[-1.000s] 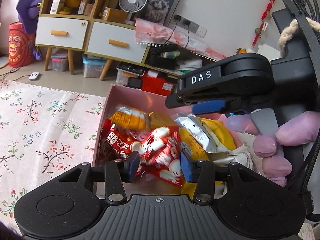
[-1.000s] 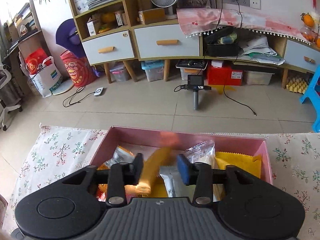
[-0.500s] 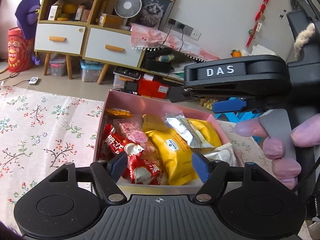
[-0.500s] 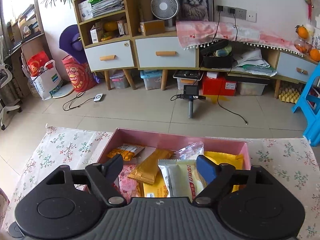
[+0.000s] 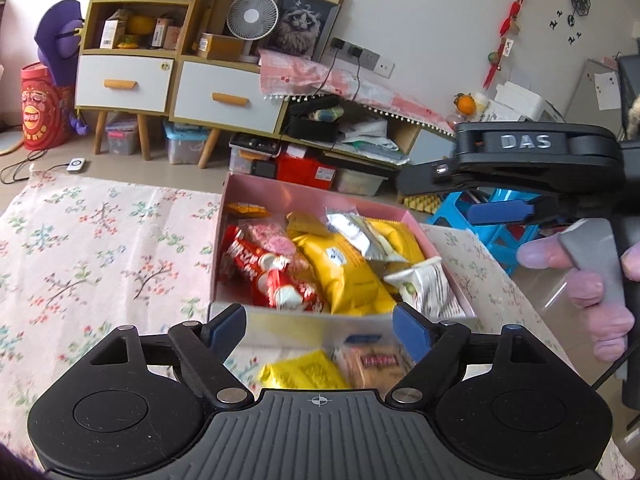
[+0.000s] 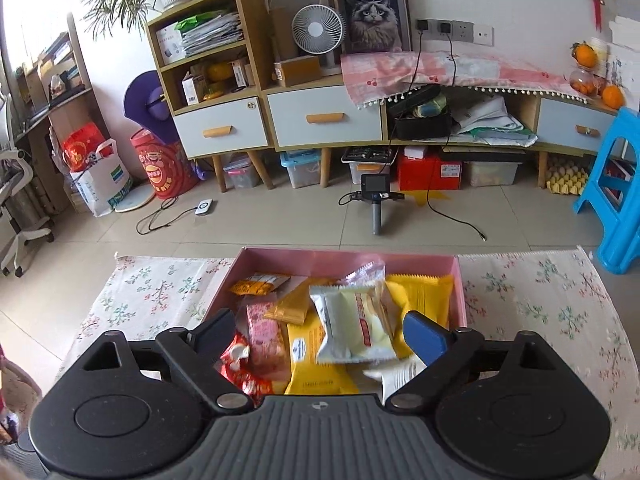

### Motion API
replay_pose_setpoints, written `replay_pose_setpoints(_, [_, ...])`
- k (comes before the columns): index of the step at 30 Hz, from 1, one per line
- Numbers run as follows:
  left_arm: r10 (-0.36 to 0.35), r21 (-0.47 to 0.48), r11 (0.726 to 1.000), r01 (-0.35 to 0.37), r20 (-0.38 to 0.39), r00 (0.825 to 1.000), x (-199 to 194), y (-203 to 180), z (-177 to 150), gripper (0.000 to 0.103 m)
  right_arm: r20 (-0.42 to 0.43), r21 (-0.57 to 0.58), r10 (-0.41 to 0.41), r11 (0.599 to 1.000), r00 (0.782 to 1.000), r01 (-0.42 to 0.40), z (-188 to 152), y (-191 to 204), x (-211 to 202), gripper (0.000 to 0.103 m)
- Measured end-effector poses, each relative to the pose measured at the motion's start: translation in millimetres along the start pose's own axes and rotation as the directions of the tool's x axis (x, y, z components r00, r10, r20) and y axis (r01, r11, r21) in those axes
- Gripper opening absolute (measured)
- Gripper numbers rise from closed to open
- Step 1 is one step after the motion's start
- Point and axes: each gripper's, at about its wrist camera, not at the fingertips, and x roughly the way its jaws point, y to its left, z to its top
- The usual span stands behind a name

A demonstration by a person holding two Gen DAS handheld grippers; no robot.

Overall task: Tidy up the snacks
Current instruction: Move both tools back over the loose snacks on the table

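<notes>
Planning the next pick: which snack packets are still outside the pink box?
The yellow packet and the tan biscuit packet, lying on the cloth before the pink box.

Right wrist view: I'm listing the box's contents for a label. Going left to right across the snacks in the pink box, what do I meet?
Red packet → pink speckled packet → white packet with a red stripe → yellow packet by the right wall.
</notes>
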Motion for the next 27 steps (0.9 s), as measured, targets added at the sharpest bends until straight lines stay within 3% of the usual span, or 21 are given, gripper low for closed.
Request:
replay_pose_setpoints(13, [0.030, 0.019, 0.999, -0.029, -0.043, 0.999, -30, 5, -30, 0.089, 0.030, 0.036, 0.031, 0.999, 0.999, -0.032, -39, -10, -42, 0.085])
replay_pose_setpoints(27, [0.074, 0.019, 0.997, -0.072, -0.119, 0.990, -40, 20, -65, 0.095, 0.011, 0.035, 0.033, 0.999, 0.999, -0.034, -105, -16, -55, 0.090])
